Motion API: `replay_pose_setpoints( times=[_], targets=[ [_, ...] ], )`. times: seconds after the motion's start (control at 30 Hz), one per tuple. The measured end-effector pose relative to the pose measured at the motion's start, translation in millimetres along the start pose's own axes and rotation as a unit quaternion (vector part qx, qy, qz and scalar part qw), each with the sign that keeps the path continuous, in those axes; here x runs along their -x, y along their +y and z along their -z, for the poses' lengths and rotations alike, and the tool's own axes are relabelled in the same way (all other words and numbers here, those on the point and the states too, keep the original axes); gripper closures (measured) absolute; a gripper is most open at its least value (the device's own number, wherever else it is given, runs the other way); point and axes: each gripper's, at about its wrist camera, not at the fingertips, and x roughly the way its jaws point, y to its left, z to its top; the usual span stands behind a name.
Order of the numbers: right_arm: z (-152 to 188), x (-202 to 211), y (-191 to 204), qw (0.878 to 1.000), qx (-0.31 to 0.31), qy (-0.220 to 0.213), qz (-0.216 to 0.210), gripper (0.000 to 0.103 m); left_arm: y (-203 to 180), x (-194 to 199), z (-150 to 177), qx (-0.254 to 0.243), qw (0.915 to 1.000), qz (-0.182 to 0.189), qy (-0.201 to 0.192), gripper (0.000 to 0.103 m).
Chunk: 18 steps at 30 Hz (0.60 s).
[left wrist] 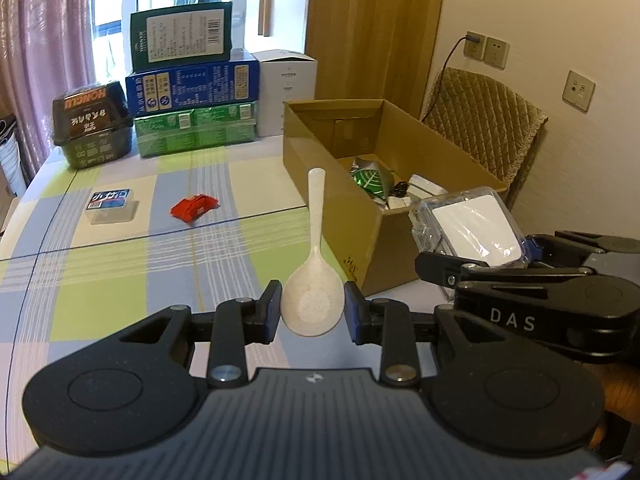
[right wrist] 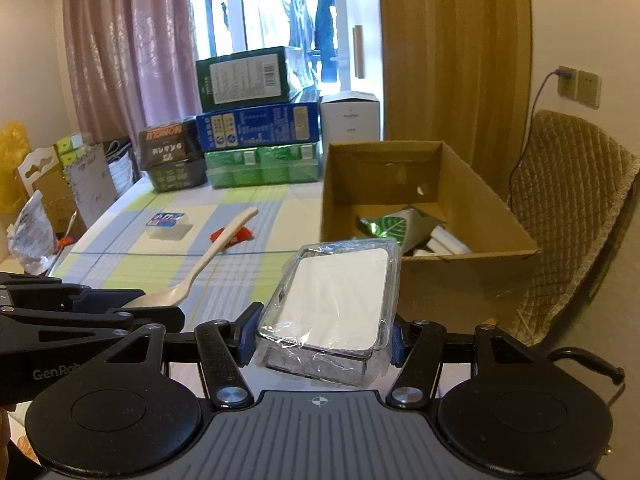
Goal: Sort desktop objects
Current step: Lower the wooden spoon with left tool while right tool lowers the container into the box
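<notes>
My left gripper (left wrist: 312,312) is shut on the bowl of a speckled cream spoon (left wrist: 314,248), whose handle points away toward the cardboard box (left wrist: 320,184). In the right wrist view the same spoon (right wrist: 208,258) slants above the table at the left. My right gripper (right wrist: 322,338) is shut on a clear plastic-wrapped case with a white top (right wrist: 340,292), held just in front of the open cardboard box (right wrist: 360,224). That case (left wrist: 472,224) also shows at the right of the left wrist view, beside the box. A red packet (left wrist: 195,208) and a small clear blue-labelled box (left wrist: 110,205) lie on the checked tablecloth.
Inside the cardboard box lie a green leaf-print bag (right wrist: 396,226) and white items. Stacked green and blue cartons (left wrist: 192,96), a dark noodle tub (left wrist: 92,122) and a white box (left wrist: 286,92) line the table's far edge. A quilted chair (right wrist: 576,208) stands right of the box.
</notes>
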Motion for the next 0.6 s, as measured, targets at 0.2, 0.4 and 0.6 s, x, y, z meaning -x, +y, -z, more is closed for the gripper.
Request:
replay_pose_setpoints(
  times=[0.2,0.4,0.6],
  targets=[
    [-5.2,4.6,-16.5,1.0,-0.01,-0.005,0.01,0.046,-11.5,-3.8,-6.5,-0.008,0.9999,0.006,0.001,0.076],
    [-10.2,5.9,-33.2,1.0,-0.018,-0.01,0.02,0.046,-23.2,-10.4,-14.2,-0.015,0.9998,0.013,0.001,0.076],
    [-16.9,7.9,-46.9,0.999,-0.024,-0.018,0.029,0.046,-35.0,-18.4,-27.3,-0.024,0.9995,0.021,-0.003,0.076]
  ],
)
